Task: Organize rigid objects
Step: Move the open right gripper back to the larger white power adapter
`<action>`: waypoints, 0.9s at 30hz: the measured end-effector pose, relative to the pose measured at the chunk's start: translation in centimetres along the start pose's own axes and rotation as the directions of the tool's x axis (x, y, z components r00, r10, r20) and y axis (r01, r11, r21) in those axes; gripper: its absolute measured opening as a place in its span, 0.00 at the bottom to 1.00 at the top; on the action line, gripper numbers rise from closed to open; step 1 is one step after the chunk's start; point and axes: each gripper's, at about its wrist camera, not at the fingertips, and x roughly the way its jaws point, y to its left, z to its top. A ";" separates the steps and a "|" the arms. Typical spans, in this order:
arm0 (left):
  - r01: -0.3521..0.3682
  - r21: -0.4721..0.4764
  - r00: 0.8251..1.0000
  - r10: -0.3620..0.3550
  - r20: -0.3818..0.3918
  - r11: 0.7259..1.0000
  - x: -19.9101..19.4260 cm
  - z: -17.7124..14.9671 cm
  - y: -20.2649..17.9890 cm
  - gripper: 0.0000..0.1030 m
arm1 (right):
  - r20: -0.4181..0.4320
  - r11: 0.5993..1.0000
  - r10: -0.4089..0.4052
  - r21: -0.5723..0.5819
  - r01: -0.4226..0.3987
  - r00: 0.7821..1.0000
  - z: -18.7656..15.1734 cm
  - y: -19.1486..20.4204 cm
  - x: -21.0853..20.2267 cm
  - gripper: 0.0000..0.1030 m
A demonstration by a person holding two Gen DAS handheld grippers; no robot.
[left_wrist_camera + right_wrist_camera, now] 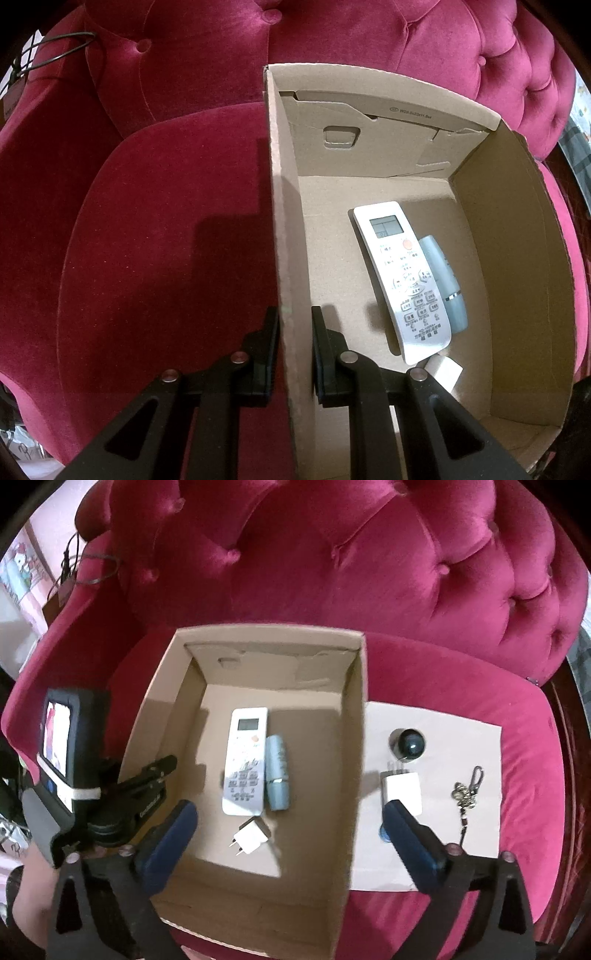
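Our left gripper [295, 321] pinches box [517, 229] wall; right gripper [288, 830] spread wide, empty. Box holds remote [245, 760], blue tube [277, 775], white plug [251, 836].

The inner back flap of the cardboard box [369, 122] carries a small printed line beside a round mark; it appears to begin with "W" followed by dimensions separated by "x", but the digits are too small to read with certainty. The white remote control [402, 280] lying in the box has a grey display showing faint digits that cannot be made out, and its keys bear small Chinese characters, too fine to read; a model line near its lower end seems to read "KD-1000A+", with more Chinese characters under it. Nothing legible shows in the right wrist view.
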 end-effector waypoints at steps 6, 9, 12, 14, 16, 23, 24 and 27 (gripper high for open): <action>-0.002 0.001 1.000 0.002 -0.001 1.000 0.0 0.0 -0.1 0.16 | 0.027 0.999 -0.027 0.033 0.026 0.999 0.4 -2.5 -1.4 1.00; 0.001 -0.002 1.000 -0.001 -0.002 1.000 0.0 0.1 0.0 0.16 | 0.033 0.998 -0.045 0.046 0.043 0.998 0.6 -3.9 -1.6 1.00; -0.001 0.000 1.000 0.001 -0.002 1.000 0.0 0.1 0.0 0.16 | 0.038 0.996 -0.058 0.065 0.056 0.998 0.7 -5.4 -1.8 1.00; 0.000 -0.001 1.000 0.000 -0.002 1.000 0.0 0.1 0.0 0.16 | 0.037 0.995 -0.067 0.073 0.064 0.997 0.7 -6.3 -1.6 1.00; -0.001 0.000 1.000 0.001 -0.002 1.000 0.0 0.1 0.0 0.16 | 0.038 0.994 -0.081 0.074 0.078 0.996 0.7 -6.9 -1.5 1.00; -0.005 0.003 1.000 0.005 -0.001 1.000 0.0 0.0 0.0 0.16 | 0.033 0.990 -0.102 0.097 0.098 0.994 0.3 -9.5 -0.2 1.00; -0.005 0.002 1.000 0.005 -0.001 1.000 0.0 0.0 0.0 0.16 | 0.029 0.990 -0.099 0.103 0.095 0.995 0.2 -9.8 0.0 1.00; -0.006 0.004 1.000 0.006 -0.001 1.000 0.0 0.0 -0.1 0.16 | 0.025 0.988 -0.103 0.120 0.099 0.994 -0.1 -11.0 0.8 1.00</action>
